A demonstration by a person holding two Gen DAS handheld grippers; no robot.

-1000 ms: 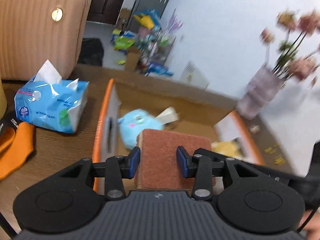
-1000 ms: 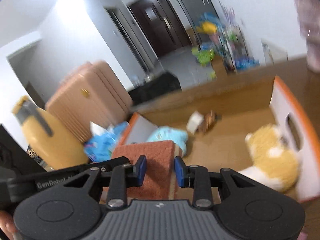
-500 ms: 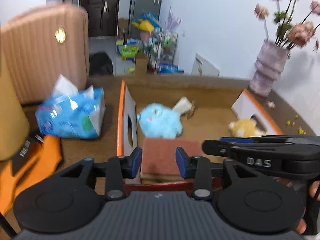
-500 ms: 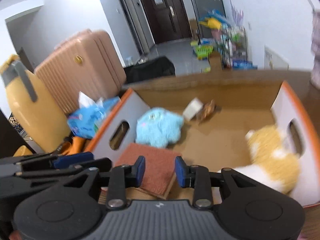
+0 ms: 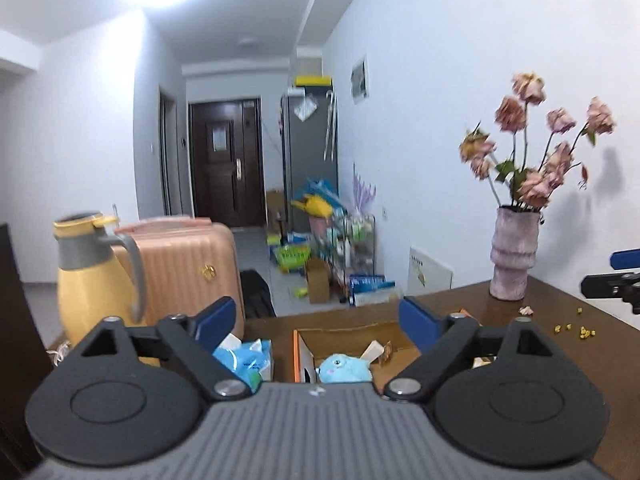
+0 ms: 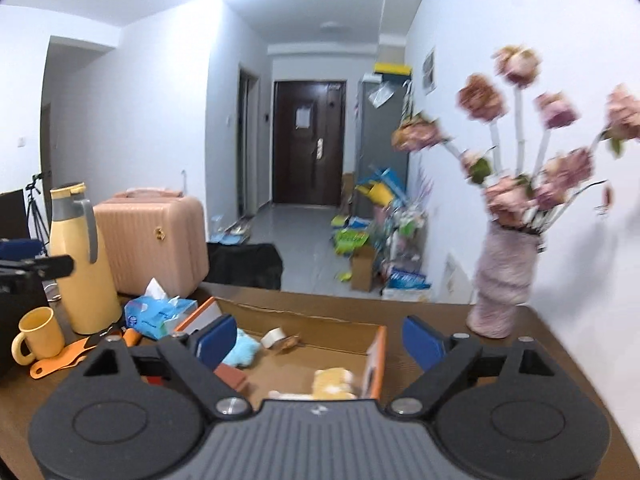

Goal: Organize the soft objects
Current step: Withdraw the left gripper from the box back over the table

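An open cardboard box with orange-edged flaps sits on the brown table. In it lie a blue plush toy, seen also in the right wrist view, a yellow plush toy and a red-brown scouring sponge at the near left. My left gripper is open and empty, raised above and behind the box. My right gripper is open and empty, also raised behind the box.
A blue tissue pack, a yellow jug, a yellow mug and an orange cloth stand left of the box. A pink vase of flowers stands at the right. A pink suitcase is behind the table.
Both grippers have opened and let go of the sponge, which now lies in the box. Both have pulled back and tilted up, away from the box.
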